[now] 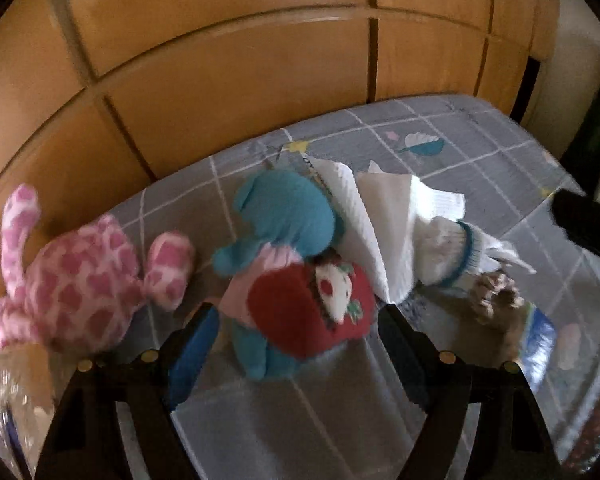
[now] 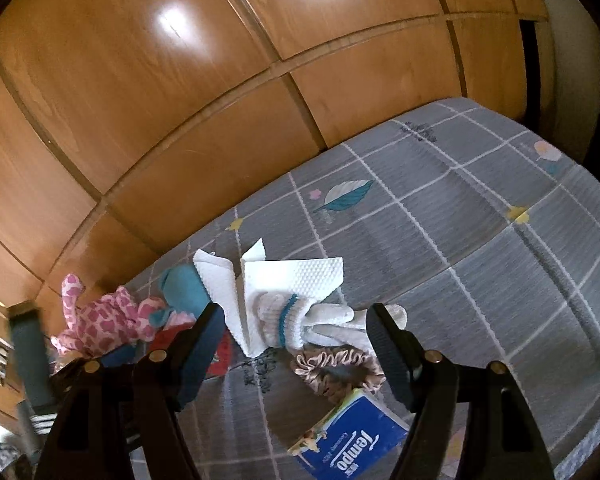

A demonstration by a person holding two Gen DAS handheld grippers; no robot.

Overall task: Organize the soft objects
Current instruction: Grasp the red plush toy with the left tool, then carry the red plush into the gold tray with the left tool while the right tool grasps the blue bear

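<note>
Soft toys on grey bed cover, near wooden wardrobe: blue plush with red strawberry piece, pink plush just beside. I see left gripper wide open, empty, blue plush between fingers. Right gripper also wide open, empty, over white glove, paper towel, scrunchie, tissue pack. Risk, in my judgement: left view blurred, closing now may catch only strawberry piece; right may pinch towel together with glove.
</note>
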